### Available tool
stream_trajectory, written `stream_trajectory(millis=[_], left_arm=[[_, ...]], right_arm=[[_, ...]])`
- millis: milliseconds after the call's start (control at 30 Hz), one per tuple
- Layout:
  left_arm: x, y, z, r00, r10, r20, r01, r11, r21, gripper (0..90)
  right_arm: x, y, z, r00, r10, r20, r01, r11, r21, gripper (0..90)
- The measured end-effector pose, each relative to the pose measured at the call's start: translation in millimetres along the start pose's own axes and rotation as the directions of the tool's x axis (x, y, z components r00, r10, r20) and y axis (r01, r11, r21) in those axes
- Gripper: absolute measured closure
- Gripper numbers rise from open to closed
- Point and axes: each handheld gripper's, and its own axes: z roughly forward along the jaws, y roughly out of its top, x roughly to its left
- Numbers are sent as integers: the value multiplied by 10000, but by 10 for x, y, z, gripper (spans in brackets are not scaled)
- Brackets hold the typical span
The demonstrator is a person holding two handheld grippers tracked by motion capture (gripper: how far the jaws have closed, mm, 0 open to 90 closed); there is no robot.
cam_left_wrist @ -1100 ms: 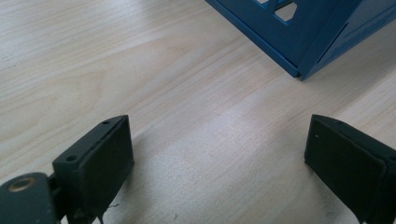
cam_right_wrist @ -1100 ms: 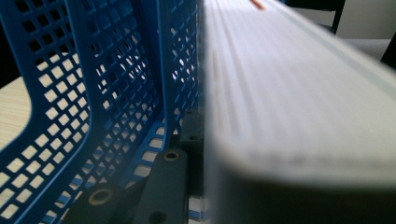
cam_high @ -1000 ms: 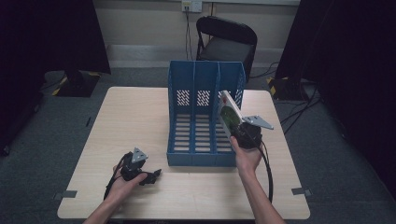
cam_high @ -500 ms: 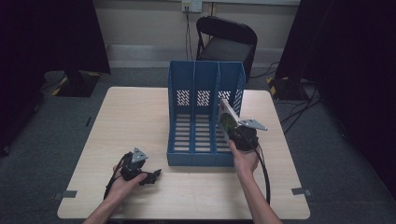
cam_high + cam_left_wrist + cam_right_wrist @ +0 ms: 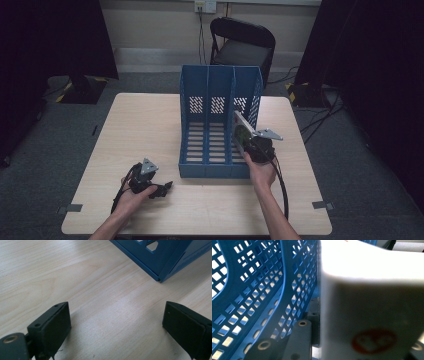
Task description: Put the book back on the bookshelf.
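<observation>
Now the right gripper (image 5: 246, 134) clamps a flat white box (image 5: 372, 300), red round logo unreadable, inside the blue perforated plastic file rack (image 5: 220, 95); the left gripper (image 5: 117, 325) gapes empty beside the rack.

Left gripper (image 5: 162, 188): held low by the left hand (image 5: 131, 196), forearm entering from the bottom edge, jaws set wide apart with nothing between them. Right gripper (image 5: 245, 136): held by the right hand (image 5: 261, 172), forearm extended forward, jaws clamped on a box (image 5: 241, 128).
</observation>
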Motion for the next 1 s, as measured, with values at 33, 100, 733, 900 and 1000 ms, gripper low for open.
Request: stream_trajectory(millis=[33, 100, 733, 900, 1000], left_arm=[[0, 0, 0, 10000, 0, 0, 0, 10000, 0, 75], [0, 0, 0, 10000, 0, 1, 0, 10000, 0, 75], [0, 5, 4, 10000, 46, -36, -46, 10000, 14, 69], [-2, 5, 5, 10000, 31, -34, -31, 10000, 10, 69], [-1, 5, 5, 10000, 34, -34, -34, 10000, 13, 69]], right_arm=[[0, 0, 0, 10000, 0, 0, 0, 10000, 0, 761], [2, -36, -5, 10000, 33, -23, -33, 10000, 33, 760], [19, -130, -66, 9999, -8, -126, 4, 9996, -270, 748], [28, -125, -94, 9990, -449, -87, 447, 9987, -243, 757], [29, -137, -101, 9997, -168, -191, 163, 9995, -269, 730]])
